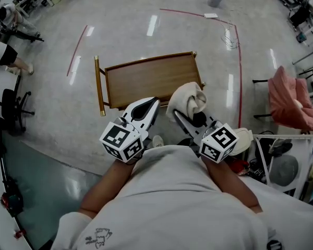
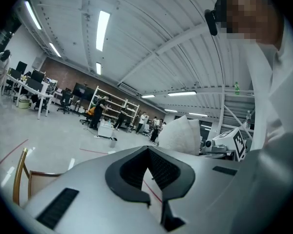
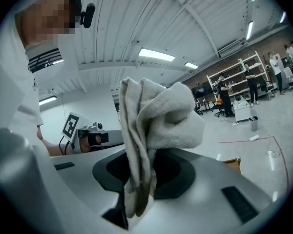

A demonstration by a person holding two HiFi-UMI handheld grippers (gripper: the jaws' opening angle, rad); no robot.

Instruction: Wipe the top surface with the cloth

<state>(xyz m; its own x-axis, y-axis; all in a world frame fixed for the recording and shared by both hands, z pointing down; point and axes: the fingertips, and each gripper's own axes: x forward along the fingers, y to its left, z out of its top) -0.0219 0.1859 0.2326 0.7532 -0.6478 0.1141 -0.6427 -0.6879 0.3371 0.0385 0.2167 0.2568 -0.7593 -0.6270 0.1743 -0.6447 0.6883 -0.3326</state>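
Observation:
A wooden cart with a flat brown top (image 1: 146, 79) stands on the floor in front of me, with a brass handle (image 1: 98, 85) at its left end. My right gripper (image 1: 190, 111) is shut on a cream cloth (image 1: 187, 99), held up near the cart's right front corner. In the right gripper view the cloth (image 3: 156, 121) hangs bunched between the jaws of the right gripper (image 3: 139, 179). My left gripper (image 1: 152, 104) hovers over the cart's front edge, shut and holding nothing. The left gripper view shows the left gripper (image 2: 148, 150), the cloth (image 2: 178, 135) and part of the cart (image 2: 39, 179).
A chair draped in pink fabric (image 1: 289, 100) stands to the right. A white rack with clutter (image 1: 287, 165) is at my near right, a black office chair (image 1: 10, 105) at the left. Red tape lines (image 1: 239, 61) mark the floor around the cart. A seated person (image 1: 2, 51) is far left.

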